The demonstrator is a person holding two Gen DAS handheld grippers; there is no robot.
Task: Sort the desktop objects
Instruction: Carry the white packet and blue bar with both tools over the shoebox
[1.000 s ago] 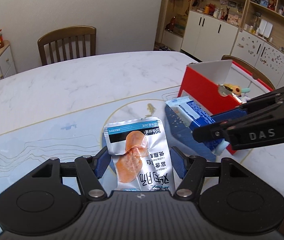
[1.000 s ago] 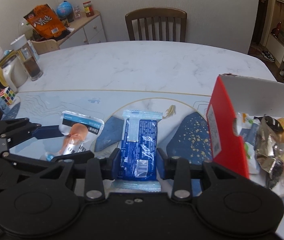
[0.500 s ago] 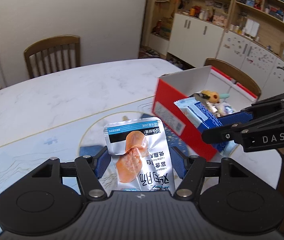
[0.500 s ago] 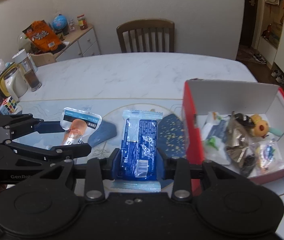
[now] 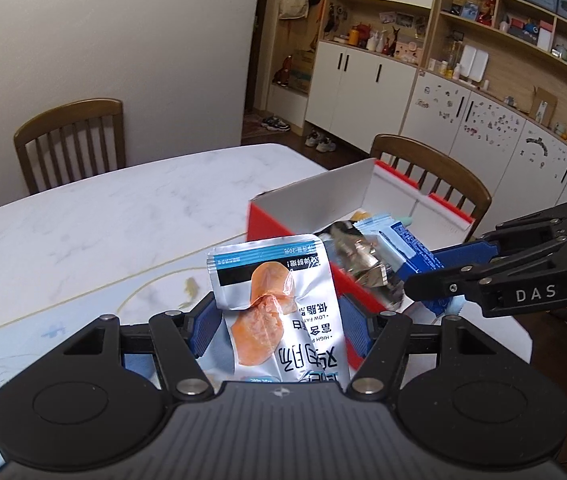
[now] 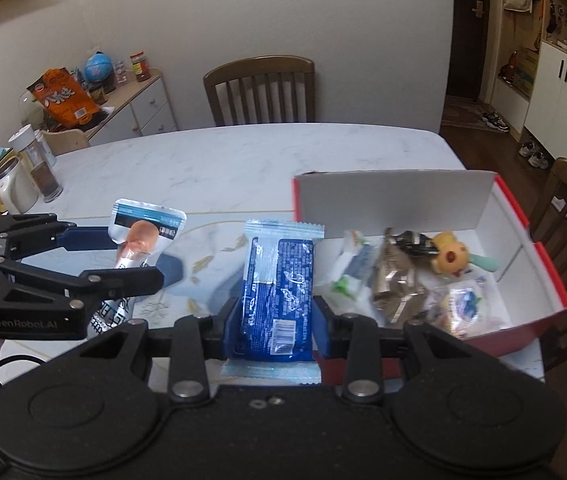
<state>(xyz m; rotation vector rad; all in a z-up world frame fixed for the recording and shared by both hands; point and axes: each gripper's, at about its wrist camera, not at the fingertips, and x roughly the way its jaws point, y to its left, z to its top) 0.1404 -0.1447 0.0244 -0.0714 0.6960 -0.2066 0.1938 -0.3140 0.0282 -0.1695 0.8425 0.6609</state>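
Marble table (image 6: 243, 160) bears the red box (image 6: 547, 264). We note both grippers raised beside it — left gripper (image 5: 275, 320) pinching the silver pouch (image 5: 279, 312), right gripper (image 6: 275, 316) clamping the blue packet (image 6: 279, 292), presumably for dropping in.

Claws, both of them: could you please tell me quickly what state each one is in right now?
Left claw: closed on the silver chicken-breast pouch.
Right claw: closed on the blue snack packet.
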